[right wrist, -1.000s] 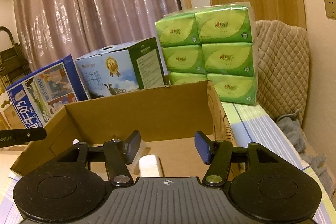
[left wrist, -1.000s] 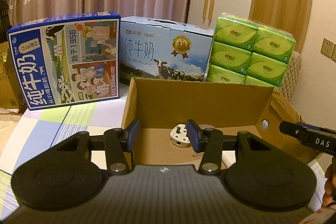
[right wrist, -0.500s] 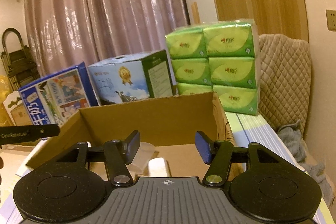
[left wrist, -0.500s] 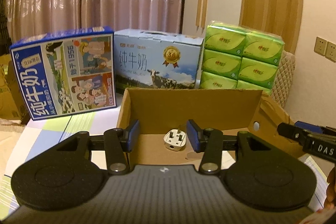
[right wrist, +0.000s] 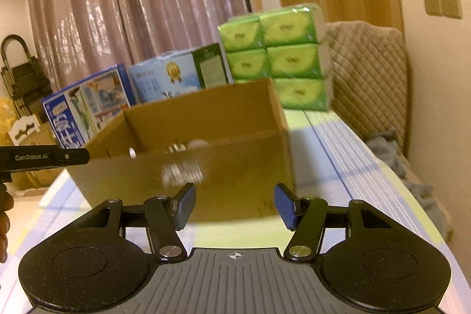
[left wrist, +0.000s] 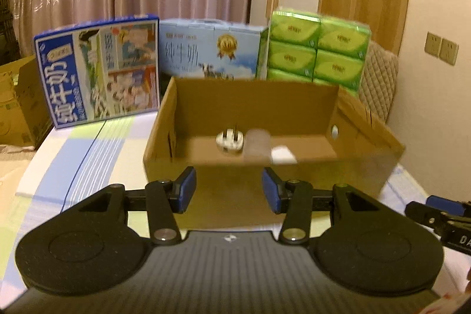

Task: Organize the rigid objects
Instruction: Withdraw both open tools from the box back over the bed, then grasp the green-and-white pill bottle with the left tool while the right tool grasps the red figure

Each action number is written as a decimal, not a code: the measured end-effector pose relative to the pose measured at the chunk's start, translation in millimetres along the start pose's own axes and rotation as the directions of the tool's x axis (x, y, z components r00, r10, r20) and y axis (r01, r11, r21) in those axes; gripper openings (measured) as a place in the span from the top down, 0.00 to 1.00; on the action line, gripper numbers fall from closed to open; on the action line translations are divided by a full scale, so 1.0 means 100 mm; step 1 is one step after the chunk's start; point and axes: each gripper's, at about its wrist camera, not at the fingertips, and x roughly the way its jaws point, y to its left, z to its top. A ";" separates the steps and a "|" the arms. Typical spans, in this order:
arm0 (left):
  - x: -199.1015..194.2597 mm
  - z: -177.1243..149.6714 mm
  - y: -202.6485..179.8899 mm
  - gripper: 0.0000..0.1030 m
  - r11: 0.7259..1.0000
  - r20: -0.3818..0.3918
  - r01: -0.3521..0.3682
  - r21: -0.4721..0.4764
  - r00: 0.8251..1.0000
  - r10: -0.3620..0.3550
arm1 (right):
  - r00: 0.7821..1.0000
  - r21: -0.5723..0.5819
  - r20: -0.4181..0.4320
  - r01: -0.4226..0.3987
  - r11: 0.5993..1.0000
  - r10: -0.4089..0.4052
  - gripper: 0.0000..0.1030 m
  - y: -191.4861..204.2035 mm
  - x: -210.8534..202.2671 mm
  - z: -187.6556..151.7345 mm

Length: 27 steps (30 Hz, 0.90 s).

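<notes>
Cardboard box (left wrist: 265, 175) is sitting on the striped table (left wrist: 88, 155), straight ahead of both grippers. White plug (left wrist: 230, 141), a translucent cup-like item (left wrist: 258, 145) and a white block (left wrist: 283, 155) are lying inside, beyond the near wall. Left gripper (left wrist: 229, 190) and right gripper (right wrist: 234, 206) are hovering short of the box, fingers apart, empty. Left looks better lined up. Blur is obscuring item shapes; the right view is showing only their tops.

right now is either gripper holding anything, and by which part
Nothing is held. The left tongs and right tongs are both open and empty, short of the cardboard box.
</notes>
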 end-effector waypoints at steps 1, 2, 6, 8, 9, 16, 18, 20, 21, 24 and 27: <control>-0.04 -0.06 -0.02 0.58 1.000 -0.010 0.000 0.003 1.000 0.000 | 1.000 0.006 -0.010 0.003 1.000 -0.003 0.46 -0.02 -0.06 -0.06; -0.07 -0.11 -0.03 0.58 1.000 -0.018 0.000 0.005 1.000 0.000 | 1.000 0.011 -0.021 0.008 1.000 -0.008 0.46 -0.03 -0.11 -0.12; -0.21 -0.33 -0.06 0.57 1.000 -0.045 0.002 0.020 0.999 -0.001 | 0.999 0.015 -0.049 0.016 1.000 -0.016 0.46 -0.02 -0.30 -0.29; -0.25 -0.43 -0.06 0.57 0.999 -0.065 -0.002 0.036 0.998 0.005 | 0.998 0.003 -0.059 0.014 1.000 -0.014 0.46 -0.01 -0.36 -0.34; -0.27 -0.49 -0.05 0.57 0.999 -0.075 -0.003 0.042 0.997 0.006 | 0.998 -0.007 -0.063 0.014 1.000 -0.014 0.46 -0.01 -0.38 -0.36; -0.38 -0.85 0.02 0.45 0.999 -0.115 0.041 0.022 0.993 -0.038 | 0.994 -0.062 -0.104 0.026 0.998 -0.032 0.45 -0.03 -0.38 -0.45; -0.36 -0.95 0.03 0.44 0.998 -0.132 0.047 0.029 0.990 -0.043 | 0.993 -0.069 -0.115 0.026 0.997 -0.034 0.45 -0.04 -0.36 -0.48; -0.32 -1.00 0.00 0.44 0.998 -0.154 0.053 0.040 0.987 -0.047 | 0.992 -0.072 -0.122 0.025 0.997 -0.034 0.45 -0.05 -0.34 -0.51; -0.31 -1.03 0.00 0.43 0.998 -0.155 0.055 0.043 0.987 -0.047 | 0.991 -0.076 -0.129 0.025 0.997 -0.034 0.45 -0.05 -0.31 -0.54; -0.28 -1.04 0.01 0.39 0.998 -0.155 0.049 0.035 0.987 -0.043 | 0.988 -0.070 -0.156 0.005 0.998 -0.016 0.45 -0.04 -0.23 -0.58; -0.24 -1.04 0.01 0.35 0.999 -0.148 0.048 0.018 0.988 -0.045 | 0.985 -0.092 -0.171 -0.023 0.995 0.007 0.45 0.02 -0.16 -0.59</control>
